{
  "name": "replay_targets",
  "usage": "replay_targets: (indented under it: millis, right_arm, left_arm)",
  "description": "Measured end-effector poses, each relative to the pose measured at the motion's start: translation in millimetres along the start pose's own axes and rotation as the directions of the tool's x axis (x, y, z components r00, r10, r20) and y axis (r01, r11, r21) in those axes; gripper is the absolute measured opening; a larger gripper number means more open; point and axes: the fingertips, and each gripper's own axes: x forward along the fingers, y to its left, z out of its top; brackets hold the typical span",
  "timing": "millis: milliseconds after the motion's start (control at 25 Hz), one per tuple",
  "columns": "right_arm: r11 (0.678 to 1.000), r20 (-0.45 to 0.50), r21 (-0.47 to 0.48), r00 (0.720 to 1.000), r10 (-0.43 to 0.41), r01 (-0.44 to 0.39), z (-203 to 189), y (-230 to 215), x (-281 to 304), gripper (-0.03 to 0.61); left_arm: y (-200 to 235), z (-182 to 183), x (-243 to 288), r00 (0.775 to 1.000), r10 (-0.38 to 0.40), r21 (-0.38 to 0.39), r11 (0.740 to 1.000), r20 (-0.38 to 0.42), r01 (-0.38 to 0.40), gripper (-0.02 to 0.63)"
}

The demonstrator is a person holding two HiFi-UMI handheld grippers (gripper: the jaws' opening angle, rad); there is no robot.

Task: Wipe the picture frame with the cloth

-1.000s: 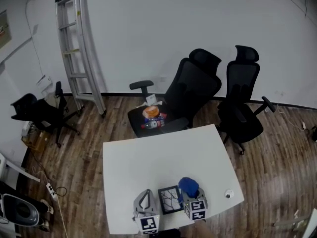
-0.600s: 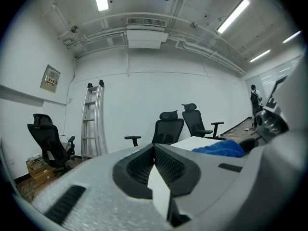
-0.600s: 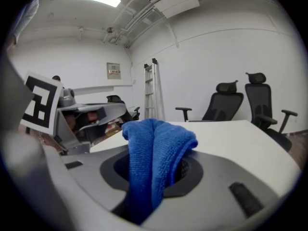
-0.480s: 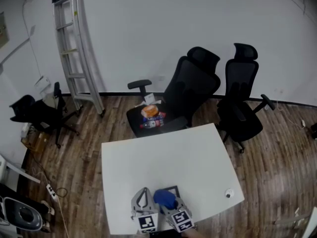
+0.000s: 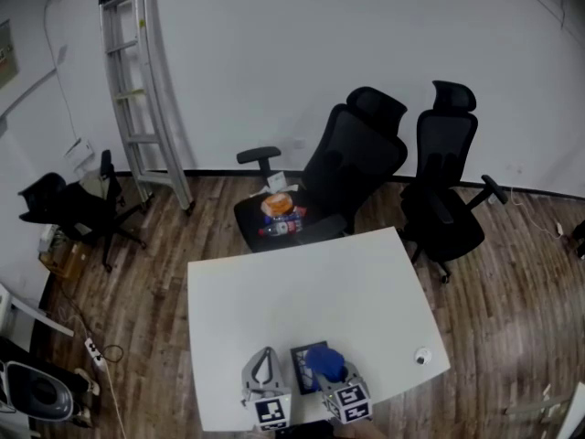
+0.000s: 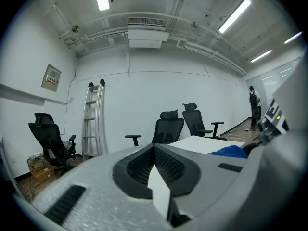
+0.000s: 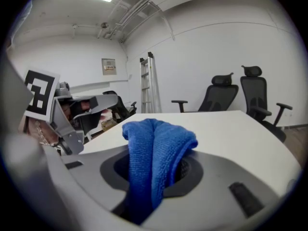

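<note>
Swinging back rightward: right gripper (image 5: 330, 374) and the blue cloth (image 5: 326, 362), which half a second ago were sitting over the left part of the picture frame (image 5: 303, 358); a second ago they were off its right side.

Head view:
- Picture frame is lying flat near the front edge of the white table (image 5: 302, 286), dark border showing.
- Cloth is resting on the frame's right part, covering that side.
- Left gripper (image 5: 266, 356) is sitting just beside the frame's left edge; touching or not, cannot tell.
- Small pale round item (image 5: 421, 358) is lying on the table, well apart to the right.
- Two black office chairs (image 5: 352, 176) (image 5: 448, 186) are standing behind the table, ladder (image 5: 142, 90) leaning on the wall.

Left gripper view:
- Jaws are pressing together at the tips, nothing between them.
- Cloth is showing as a blue lump at right, over the table.
- Ladder and chairs are showing against the far wall; a person (image 6: 253, 107) is standing far off at right.

Right gripper view:
- Jaws are pinching the cloth, which is bunching up in a fold above them and hanging down between them.
- Frame is hidden under cloth and gripper.
- Left gripper is showing at the left, marker cube facing the camera.
</note>
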Motion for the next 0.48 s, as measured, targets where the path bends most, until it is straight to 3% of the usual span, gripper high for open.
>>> replay_targets:
  millis: [280,480]
  right_arm:
    - [0.988,-0.017,0.068,0.990,-0.141,0.141,-15,-59,-32,0.127]
    - [0.993,0.024,0.105,0.998,-0.058,0.056,11,-26,-40,0.127]
  left_arm:
    - [-6,0,0,1.000,-0.009,-0.024,1.000,0.016,0.010,0.002]
    - [-5,1,-3,1.000,-0.001,-0.028,1.000,0.013,0.002,0.002]
